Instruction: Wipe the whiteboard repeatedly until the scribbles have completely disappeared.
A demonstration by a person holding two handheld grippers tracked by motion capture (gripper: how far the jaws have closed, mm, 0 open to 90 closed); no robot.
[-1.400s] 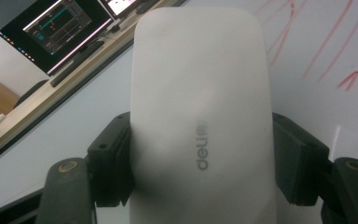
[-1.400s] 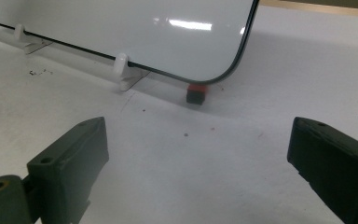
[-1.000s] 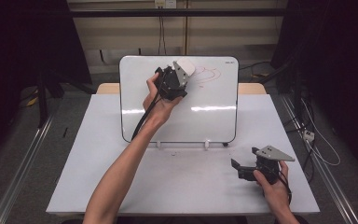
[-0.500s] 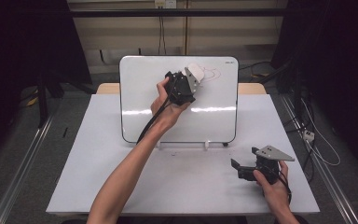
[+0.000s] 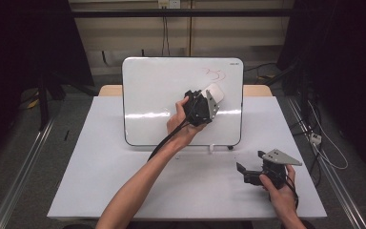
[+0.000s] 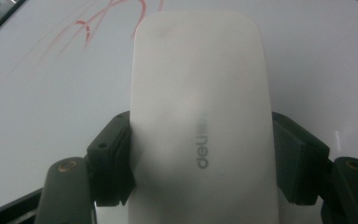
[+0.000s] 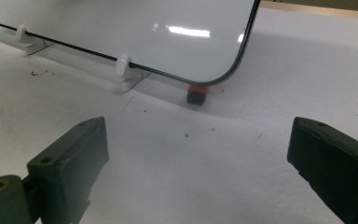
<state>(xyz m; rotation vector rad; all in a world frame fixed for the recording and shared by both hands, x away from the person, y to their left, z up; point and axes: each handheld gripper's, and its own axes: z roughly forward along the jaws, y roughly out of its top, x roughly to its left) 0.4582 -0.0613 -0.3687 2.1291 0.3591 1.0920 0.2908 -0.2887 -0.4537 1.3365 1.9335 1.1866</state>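
A white whiteboard [image 5: 152, 90] stands upright on the table, with faint red scribbles [image 5: 213, 73] near its upper right corner. My left gripper [image 5: 213, 98] is shut on a white eraser [image 5: 216, 92] and holds it against the board's right half, just below the scribbles. In the left gripper view the eraser [image 6: 200, 116] sits clamped between both black pads, with the red marks [image 6: 107, 18] above it. My right gripper [image 5: 242, 174] rests low at the table's right front, open. In its own view the jaws [image 7: 200, 154] stand wide apart over bare table.
The board sits in white clip feet [image 7: 122, 65]. A small red and black piece [image 7: 197, 94] lies on the white table [image 5: 100, 181] under the board's lower right corner. Dark curtains and cables surround the table.
My left gripper has carried the eraser rightward and down across the board, from its upper middle to its right half. The right hand has stayed put.
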